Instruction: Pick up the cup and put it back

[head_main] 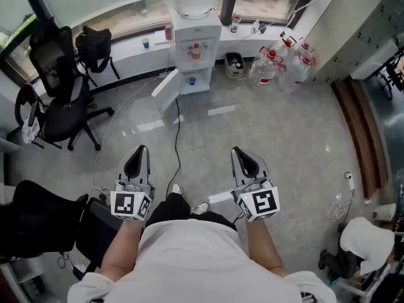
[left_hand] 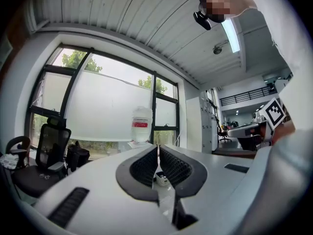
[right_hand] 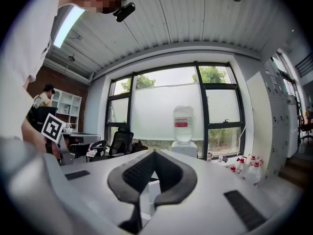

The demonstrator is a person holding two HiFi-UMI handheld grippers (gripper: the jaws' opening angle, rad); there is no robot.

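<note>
Left hand-held gripper [head_main: 140, 151] clenched, nothing between jaws, right hand-held gripper [head_main: 238, 153] clenched, also empty, both side by side over the floor [head_main: 208, 137], small cup [head_main: 146, 43] on window ledge, left of water dispenser [head_main: 197, 46], well apart from both.

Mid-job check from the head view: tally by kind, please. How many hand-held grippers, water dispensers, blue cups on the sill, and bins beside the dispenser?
Hand-held grippers: 2 (left hand-held gripper, right hand-held gripper)
Water dispenser: 1
Blue cup on the sill: 1
Bin beside the dispenser: 1
Total: 5
</note>
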